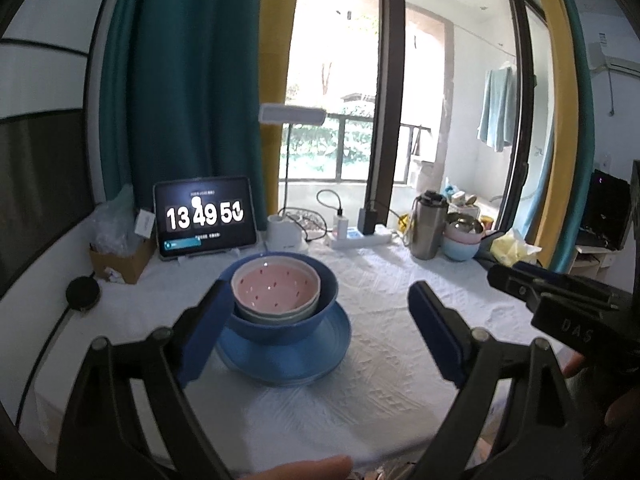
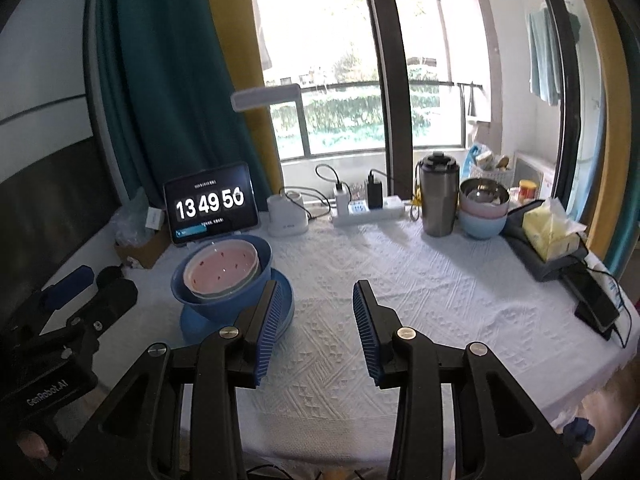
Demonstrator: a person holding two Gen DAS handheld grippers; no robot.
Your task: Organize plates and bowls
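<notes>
- Standing spread with nothing between: left gripper (image 1: 320, 340); right gripper (image 2: 316, 332) parted less, also empty.
- Sitting at ten o'clock on the white tablecloth (image 2: 400, 300): pink speckled bowl (image 2: 220, 270) nested in blue bowl (image 2: 224, 292) on blue plate (image 2: 240, 320).
- Likely rigid, glazed, slippery, breakable; best pinched at the rim.

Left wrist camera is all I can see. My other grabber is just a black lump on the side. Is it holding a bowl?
Observer: No. The right gripper is open, with nothing between its blue fingers, only white tablecloth beyond them.
Operator: Is anything hiding past the yellow tissues?
Observer: Yes. A black phone lies near the right edge of the tablecloth, closer to you than the tissues.
</notes>
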